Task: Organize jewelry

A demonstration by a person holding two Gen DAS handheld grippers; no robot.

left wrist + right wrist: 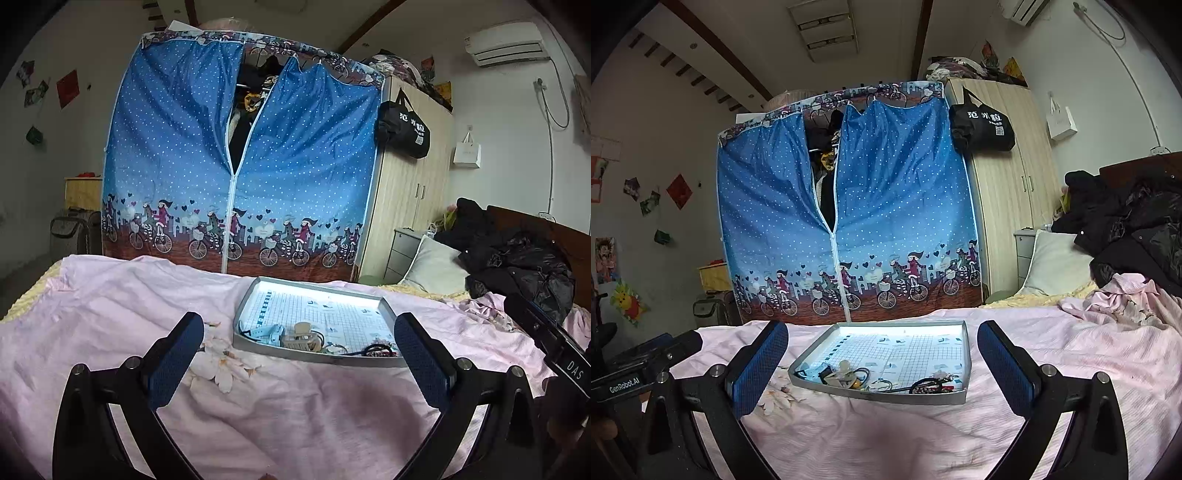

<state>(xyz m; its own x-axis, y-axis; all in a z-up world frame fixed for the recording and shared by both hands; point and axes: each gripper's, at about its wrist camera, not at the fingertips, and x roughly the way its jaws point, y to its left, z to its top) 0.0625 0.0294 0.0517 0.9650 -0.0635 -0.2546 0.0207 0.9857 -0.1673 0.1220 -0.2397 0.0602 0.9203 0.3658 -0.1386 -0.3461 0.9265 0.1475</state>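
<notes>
A shallow grey tray (258, 347) (812, 384) with a grid-printed floor lies on the pink bedsheet. Along its near edge lie a light-blue watch strap (264, 330), a beige hair claw (303, 334) (846, 373), a ring-like piece (334, 349) and a dark red-black bracelet (380, 350) (932, 386). My left gripper (299, 349) hangs open just short of the tray, nothing between its blue pads. My right gripper (882, 363) is open too, framing the tray from the near side. The right tool's body (554, 343) shows at the right of the left wrist view.
A blue fabric wardrobe (240, 166) (846, 206) stands beyond the bed's far edge, with a wooden cupboard (410, 177) beside it. Black jackets (517, 266) (1134, 229) and a white pillow (436, 266) lie at the right. Bunched pink cloth (1123, 299) sits right of the tray.
</notes>
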